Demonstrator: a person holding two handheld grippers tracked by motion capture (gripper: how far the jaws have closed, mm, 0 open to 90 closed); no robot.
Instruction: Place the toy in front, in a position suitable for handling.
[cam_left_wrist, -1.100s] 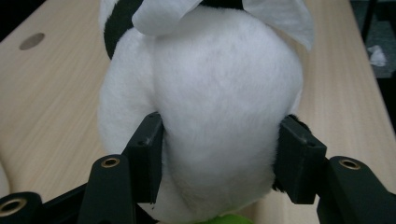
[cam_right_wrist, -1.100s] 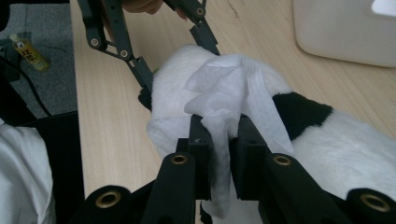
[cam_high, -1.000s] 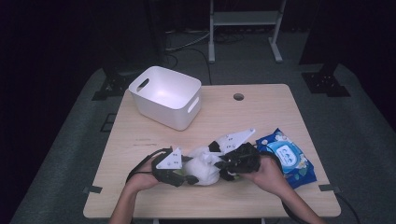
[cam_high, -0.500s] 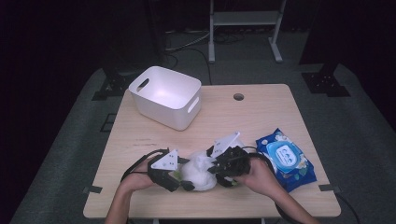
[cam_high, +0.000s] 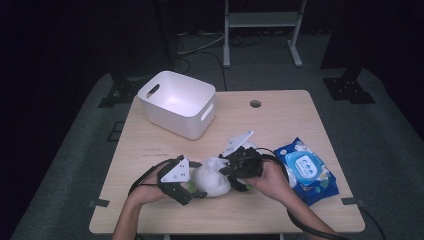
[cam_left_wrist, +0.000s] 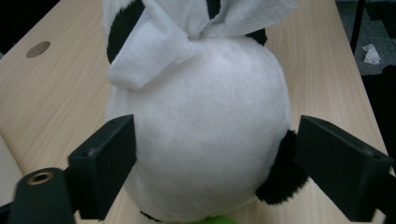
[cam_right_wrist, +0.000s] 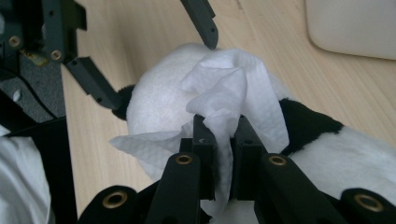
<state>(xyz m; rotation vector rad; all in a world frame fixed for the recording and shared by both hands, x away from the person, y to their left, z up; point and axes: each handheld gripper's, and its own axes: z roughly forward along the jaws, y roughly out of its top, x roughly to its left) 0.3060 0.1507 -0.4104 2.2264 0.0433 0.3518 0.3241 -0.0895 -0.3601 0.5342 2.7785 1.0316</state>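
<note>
A white and black plush toy (cam_high: 212, 175) lies on the table near its front edge. My left gripper (cam_high: 197, 179) is at the toy's left. Its jaws have just been opening and now stand open on either side of the toy's white body (cam_left_wrist: 201, 93), one left and one right of it. My right gripper (cam_high: 224, 170) comes in from the right and is shut on a crumpled white wipe (cam_right_wrist: 224, 79), which rests against the top of the toy (cam_right_wrist: 154, 93). The left gripper's fingers (cam_right_wrist: 205, 23) reach past the toy in the right gripper view. The same wipe (cam_left_wrist: 154, 42) drapes over the toy's far end.
A white plastic bin (cam_high: 177, 102) stands at the back left of the wooden table (cam_high: 280, 125). A blue pack of wet wipes (cam_high: 305, 170) lies at the right, just beyond my right hand. A cable hole (cam_high: 255, 104) sits at the back middle.
The left gripper's jaws have opened off the plush toy while that hand stayed put. The right gripper has moved a little left onto the toy with the wipe.
</note>
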